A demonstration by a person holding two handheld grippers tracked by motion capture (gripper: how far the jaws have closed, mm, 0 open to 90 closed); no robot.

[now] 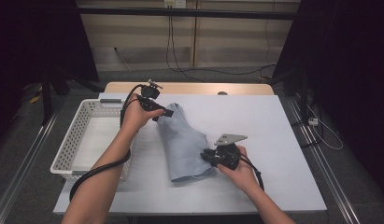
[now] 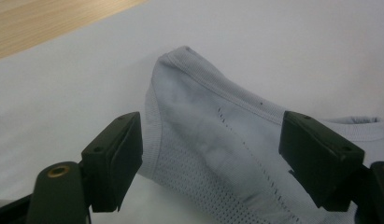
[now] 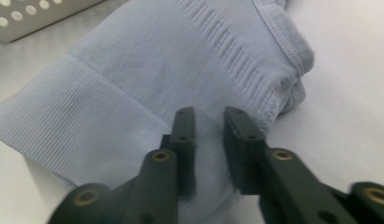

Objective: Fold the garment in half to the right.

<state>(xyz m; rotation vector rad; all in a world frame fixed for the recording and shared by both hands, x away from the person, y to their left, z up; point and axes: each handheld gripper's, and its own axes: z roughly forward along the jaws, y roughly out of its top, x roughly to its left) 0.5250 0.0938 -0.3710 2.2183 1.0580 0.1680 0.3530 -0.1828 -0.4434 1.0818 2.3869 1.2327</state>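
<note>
one folded pale blue garment (image 1: 185, 144) is lying mid-surface (image 1: 273, 121) beside one white basket (image 1: 87, 135), with two tongs working it: the left tongs (image 1: 167, 113) gaping apart at its far end, the right tongs (image 1: 207, 155) pinching a fold at its near edge.

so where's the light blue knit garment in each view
high view: light blue knit garment mid-table, between both grippers.
left gripper view: centre to lower right, between the open jaws.
right gripper view: fills the upper left and centre.
Shared landmark: its ribbed hem edge.
</note>
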